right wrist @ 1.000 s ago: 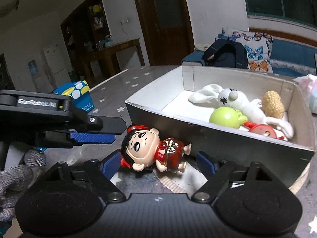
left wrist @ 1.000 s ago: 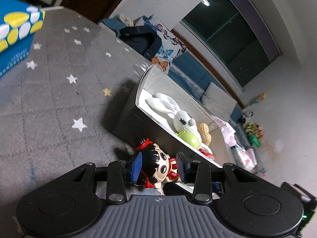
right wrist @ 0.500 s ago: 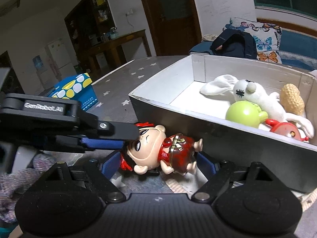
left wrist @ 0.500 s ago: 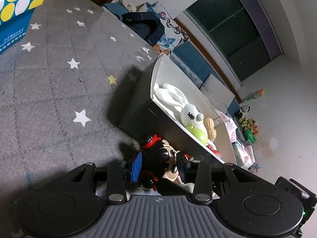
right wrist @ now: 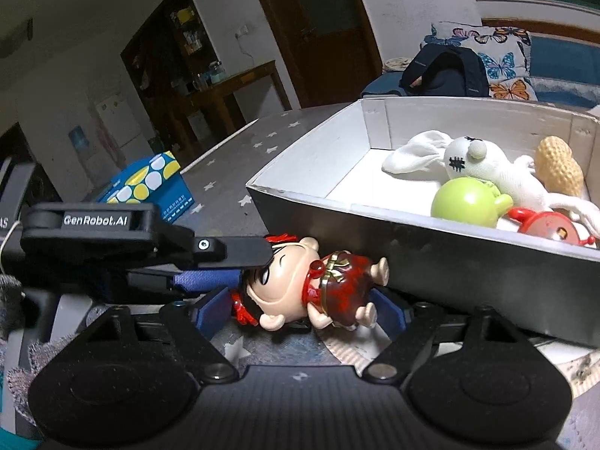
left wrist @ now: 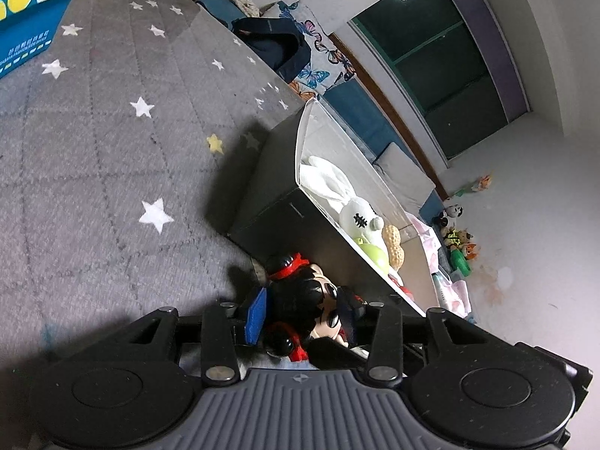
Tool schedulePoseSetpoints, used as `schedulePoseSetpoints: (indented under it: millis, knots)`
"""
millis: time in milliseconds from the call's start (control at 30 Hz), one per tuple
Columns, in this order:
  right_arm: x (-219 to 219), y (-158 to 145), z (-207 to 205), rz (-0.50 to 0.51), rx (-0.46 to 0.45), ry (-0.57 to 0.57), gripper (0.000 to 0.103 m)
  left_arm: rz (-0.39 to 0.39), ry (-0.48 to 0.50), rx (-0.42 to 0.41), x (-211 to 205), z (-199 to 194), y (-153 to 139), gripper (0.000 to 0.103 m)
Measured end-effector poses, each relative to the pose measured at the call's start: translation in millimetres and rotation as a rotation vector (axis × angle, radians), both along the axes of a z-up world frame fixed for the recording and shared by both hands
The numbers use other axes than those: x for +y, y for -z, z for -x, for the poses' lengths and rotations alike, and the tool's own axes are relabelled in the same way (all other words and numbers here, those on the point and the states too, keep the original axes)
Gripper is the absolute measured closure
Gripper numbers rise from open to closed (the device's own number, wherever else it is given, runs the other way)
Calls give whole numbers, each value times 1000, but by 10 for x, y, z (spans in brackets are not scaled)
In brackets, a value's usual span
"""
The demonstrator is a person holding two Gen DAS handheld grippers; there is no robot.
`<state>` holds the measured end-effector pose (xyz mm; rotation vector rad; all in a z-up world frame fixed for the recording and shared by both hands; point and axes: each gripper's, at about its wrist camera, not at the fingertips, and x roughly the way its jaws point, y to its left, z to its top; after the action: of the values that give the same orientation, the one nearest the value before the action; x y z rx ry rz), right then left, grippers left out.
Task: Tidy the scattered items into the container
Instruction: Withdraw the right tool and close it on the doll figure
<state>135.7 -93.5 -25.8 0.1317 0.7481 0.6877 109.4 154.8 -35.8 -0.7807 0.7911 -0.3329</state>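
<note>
Doll (right wrist: 318,288) wedged beside box (right wrist: 450,262) wall, both claws flanking.

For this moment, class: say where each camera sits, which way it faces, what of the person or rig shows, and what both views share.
Left wrist: rides the left gripper, looking down along its jaws across the starred cloth at the doll's head between its pads; own jaws show.
Right wrist: rides the right gripper, facing the box side-on, doll between its jaws; the left gripper enters from the left.
Shared: doll, box, white rabbit, blue carton.
</note>
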Motion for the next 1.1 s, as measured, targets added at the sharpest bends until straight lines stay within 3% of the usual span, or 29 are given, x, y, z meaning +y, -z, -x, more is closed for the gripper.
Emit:
schedulePoseSetpoints:
  millis: [600, 867, 1100]
  knots:
    - [-254, 19, -5, -94, 49, 58, 66, 18, 11, -14, 34, 57, 39, 58]
    - [-291, -86, 176, -77, -6, 47, 69, 21, 14, -54, -4, 240, -43, 59]
    - [-383, -358, 300, -86, -94, 52, 69, 19, 6, -134, -84, 318, -357, 59]
